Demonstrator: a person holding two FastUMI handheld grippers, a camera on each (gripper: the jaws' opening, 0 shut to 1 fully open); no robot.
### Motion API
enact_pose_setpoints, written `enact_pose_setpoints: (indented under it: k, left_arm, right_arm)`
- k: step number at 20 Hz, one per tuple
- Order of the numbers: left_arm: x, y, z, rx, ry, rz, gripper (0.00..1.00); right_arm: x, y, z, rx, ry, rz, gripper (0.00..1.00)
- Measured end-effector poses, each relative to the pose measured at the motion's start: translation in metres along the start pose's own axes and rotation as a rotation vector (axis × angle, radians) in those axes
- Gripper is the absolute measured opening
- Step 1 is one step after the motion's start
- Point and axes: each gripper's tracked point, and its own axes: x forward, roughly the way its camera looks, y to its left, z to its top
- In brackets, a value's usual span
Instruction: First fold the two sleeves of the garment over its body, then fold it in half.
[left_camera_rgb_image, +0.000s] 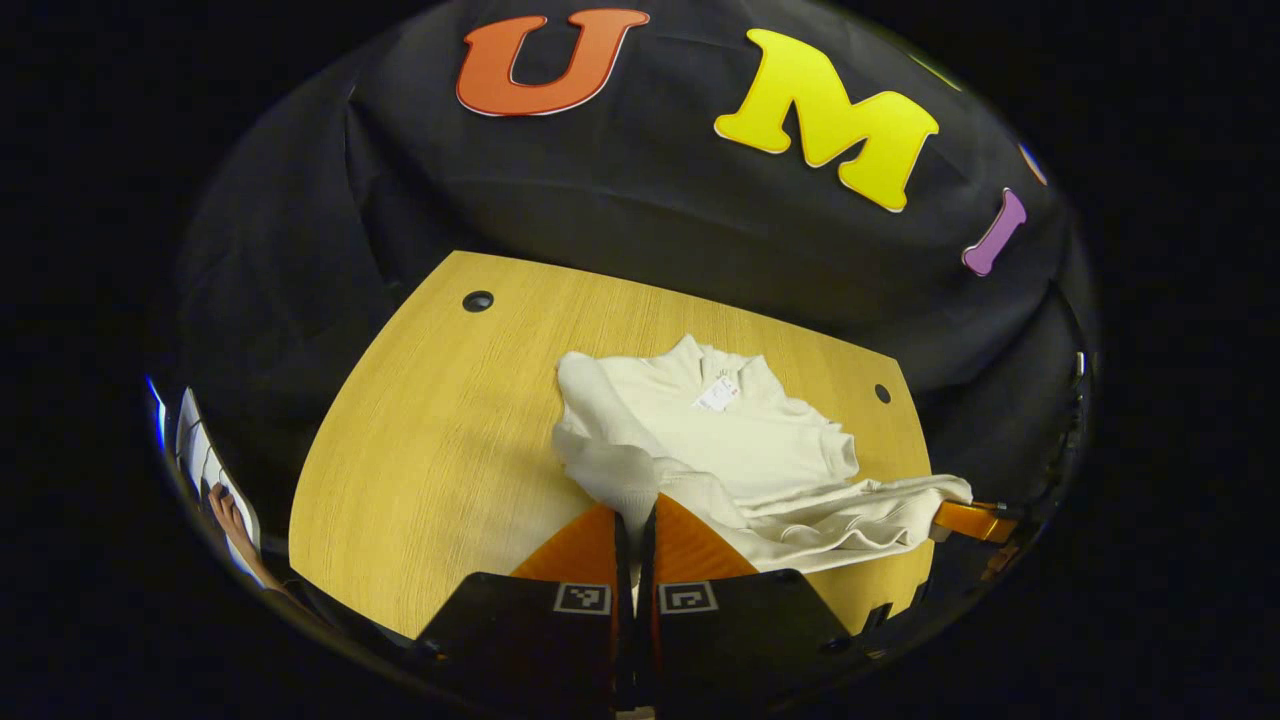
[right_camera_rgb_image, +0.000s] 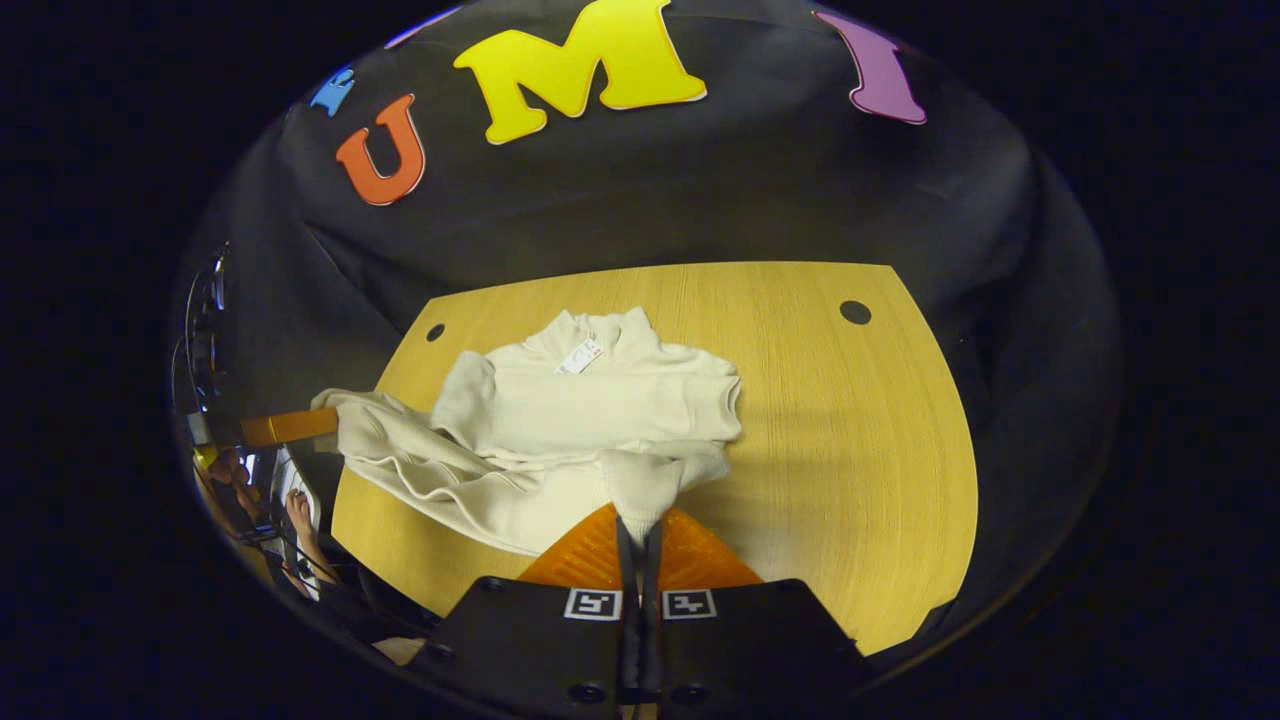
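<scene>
A cream sweater (left_camera_rgb_image: 730, 440) lies on the wooden table (left_camera_rgb_image: 430, 450), collar and white tag toward the far wall. My left gripper (left_camera_rgb_image: 635, 515) is shut on one sleeve cuff (left_camera_rgb_image: 625, 480), lifted near the table's front. In the right gripper view the sweater (right_camera_rgb_image: 600, 410) lies spread, and my right gripper (right_camera_rgb_image: 640, 525) is shut on the other sleeve cuff (right_camera_rgb_image: 640, 485), held over the lower body. Each view also shows the other gripper farther off, at the right edge (left_camera_rgb_image: 975, 520) and the left edge (right_camera_rgb_image: 285, 428), with a sleeve stretched toward it.
Round cable holes sit in the tabletop's far corners (left_camera_rgb_image: 478, 300) (right_camera_rgb_image: 855, 311). Bare wood spreads left of the sweater in the left gripper view and right of it (right_camera_rgb_image: 850, 430) in the right gripper view. A person's hand (right_camera_rgb_image: 300, 520) shows low at the left. Black cloth walls the back.
</scene>
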Motion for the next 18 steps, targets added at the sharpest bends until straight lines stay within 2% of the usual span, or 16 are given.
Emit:
enact_pose_setpoints:
  k: [5,6,7,10,14,18]
  left_arm:
    - [0.046,0.001,0.035,0.021,0.040,0.021,0.04]
    - [0.058,0.003,0.039,0.016,0.046,0.022,0.07]
    - [0.074,0.005,0.043,0.009,0.057,0.024,0.04]
    - [0.117,0.012,0.048,-0.003,0.093,0.025,0.04]
    - [0.166,0.020,0.051,-0.011,0.126,0.003,0.03]
    - [0.195,0.024,0.049,-0.008,0.144,-0.001,0.04]
  right_arm:
    - [0.053,-0.002,0.055,0.061,-0.041,-0.005,0.00]
    - [0.068,-0.002,0.063,0.075,-0.045,-0.003,0.00]
    - [0.084,-0.003,0.069,0.089,-0.045,-0.007,0.01]
    - [0.130,-0.008,0.086,0.141,-0.040,-0.022,0.00]
    - [0.183,-0.017,0.086,0.195,-0.007,-0.076,0.01]
    - [0.209,-0.023,0.077,0.259,0.026,-0.118,0.00]
